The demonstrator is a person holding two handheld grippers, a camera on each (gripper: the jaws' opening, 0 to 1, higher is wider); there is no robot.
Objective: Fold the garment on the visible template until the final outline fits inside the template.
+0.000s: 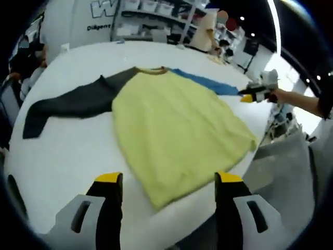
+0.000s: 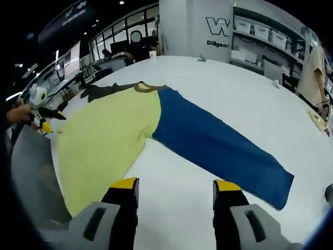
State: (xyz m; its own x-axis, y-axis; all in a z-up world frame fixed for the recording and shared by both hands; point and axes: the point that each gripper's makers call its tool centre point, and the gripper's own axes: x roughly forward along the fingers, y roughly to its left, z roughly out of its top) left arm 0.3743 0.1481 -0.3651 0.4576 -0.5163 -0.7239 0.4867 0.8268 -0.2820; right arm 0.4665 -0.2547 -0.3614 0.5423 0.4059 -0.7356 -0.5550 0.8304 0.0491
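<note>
Left gripper view: both grippers' jaws open, empty; shirt (image 1: 177, 140) flat; pinch blue sleeve (image 2: 218, 143) cuff at four o'clock, fold inward squarely.

A yellow shirt (image 1: 174, 138) with one dark grey sleeve (image 1: 73, 104) and one blue sleeve (image 1: 205, 82) lies flat on a white table (image 1: 62, 161). The left gripper (image 1: 169, 179) hovers open-jawed near its hem. The right gripper (image 1: 256, 94) sits at the blue sleeve's end.

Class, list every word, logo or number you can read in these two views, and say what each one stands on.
"W": large outlined letter on the white wall panel beyond the table, cut off in the left gripper view.
"Diligen": smaller dark word under it, partly cut off; the rest cannot be read.
The garment bears no print.
Bins on the shelves: any labels too small to read.
</note>
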